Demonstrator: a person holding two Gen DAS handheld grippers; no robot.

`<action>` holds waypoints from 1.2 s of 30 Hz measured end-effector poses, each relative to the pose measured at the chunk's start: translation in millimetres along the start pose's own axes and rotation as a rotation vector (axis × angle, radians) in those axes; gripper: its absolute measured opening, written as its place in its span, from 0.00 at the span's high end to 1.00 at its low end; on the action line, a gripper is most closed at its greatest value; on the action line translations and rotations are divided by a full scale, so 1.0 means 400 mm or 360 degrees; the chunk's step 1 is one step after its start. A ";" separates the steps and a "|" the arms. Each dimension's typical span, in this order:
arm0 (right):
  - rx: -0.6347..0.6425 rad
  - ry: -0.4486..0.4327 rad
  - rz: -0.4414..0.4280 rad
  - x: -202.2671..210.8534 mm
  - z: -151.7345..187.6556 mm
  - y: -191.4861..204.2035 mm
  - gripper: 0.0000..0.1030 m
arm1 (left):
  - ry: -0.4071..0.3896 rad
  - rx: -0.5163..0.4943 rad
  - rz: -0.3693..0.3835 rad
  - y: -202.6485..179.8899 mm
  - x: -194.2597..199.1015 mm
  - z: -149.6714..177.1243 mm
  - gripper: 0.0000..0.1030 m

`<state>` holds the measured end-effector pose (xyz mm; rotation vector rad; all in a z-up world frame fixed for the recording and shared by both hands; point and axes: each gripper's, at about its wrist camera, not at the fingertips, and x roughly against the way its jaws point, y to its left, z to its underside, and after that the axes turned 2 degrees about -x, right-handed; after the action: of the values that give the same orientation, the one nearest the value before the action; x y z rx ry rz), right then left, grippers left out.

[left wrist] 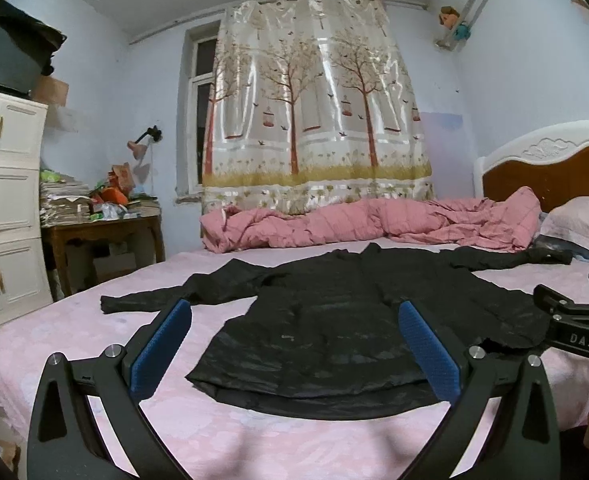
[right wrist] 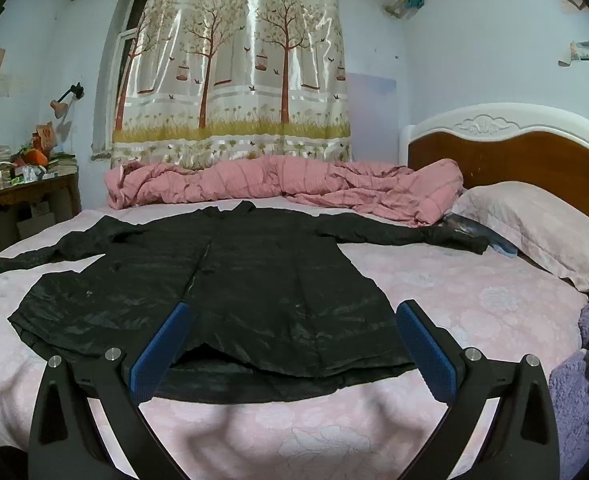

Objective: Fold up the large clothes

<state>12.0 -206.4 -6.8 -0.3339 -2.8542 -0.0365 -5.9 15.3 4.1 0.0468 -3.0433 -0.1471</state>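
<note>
One black coat [right wrist: 214, 276] lies flat on the bed [right wrist: 454, 292]; one pink quilt [right wrist: 294, 184] behind; both grippers, left gripper [left wrist: 294, 344] and right gripper [right wrist: 292, 344], hold fingers spread, empty.

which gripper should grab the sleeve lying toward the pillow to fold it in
Right. The right gripper is open at the coat's hem on the pillow side, nearer that sleeve. The left gripper, also open, faces the other half.

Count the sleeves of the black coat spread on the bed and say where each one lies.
2. The coat lies flat; one sleeve stretches toward the cluttered desk side, the other sleeve reaches toward the pillow. Neither looks hidden.
</note>
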 end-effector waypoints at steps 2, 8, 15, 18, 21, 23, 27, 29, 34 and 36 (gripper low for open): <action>0.0014 0.0005 -0.0006 -0.003 0.002 0.004 0.00 | 0.0010 0.0032 0.0018 0.013 -0.009 0.001 0.00; 0.0015 0.0000 -0.0017 -0.003 0.000 0.009 0.00 | 0.0012 0.0030 0.0031 0.016 -0.022 0.005 0.00; 0.0011 -0.0021 -0.0033 -0.005 -0.003 0.007 0.00 | 0.0009 0.0001 0.0014 0.001 -0.031 0.010 0.00; 0.0007 -0.0024 -0.0037 -0.002 -0.002 0.005 0.00 | 0.0002 0.0001 0.0018 -0.003 -0.033 0.010 0.00; -0.0008 -0.0039 -0.0061 0.005 -0.004 -0.001 0.00 | -0.0012 -0.0006 0.0013 -0.013 -0.025 0.017 0.00; -0.0019 -0.0049 -0.0078 0.009 -0.005 -0.006 0.00 | -0.0014 -0.0005 0.0014 -0.013 -0.024 0.018 0.00; -0.0033 -0.0045 -0.0089 0.010 -0.003 -0.012 0.00 | -0.0023 -0.0006 0.0010 -0.020 -0.023 0.019 0.00; -0.0037 -0.0025 -0.0101 0.005 -0.005 -0.014 0.00 | -0.0021 -0.0004 0.0010 -0.019 -0.022 0.020 0.00; -0.0034 -0.0006 -0.0132 -0.002 -0.007 -0.019 0.00 | -0.0033 -0.0005 0.0017 -0.023 -0.019 0.019 0.00; -0.0034 -0.0007 -0.0143 -0.005 -0.008 -0.020 0.00 | -0.0044 -0.0015 0.0012 -0.027 -0.017 0.021 0.00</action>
<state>12.8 -214.7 -4.2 -0.2097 -2.8733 -0.0841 0.2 5.6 -6.0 0.0330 -3.0697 -0.1627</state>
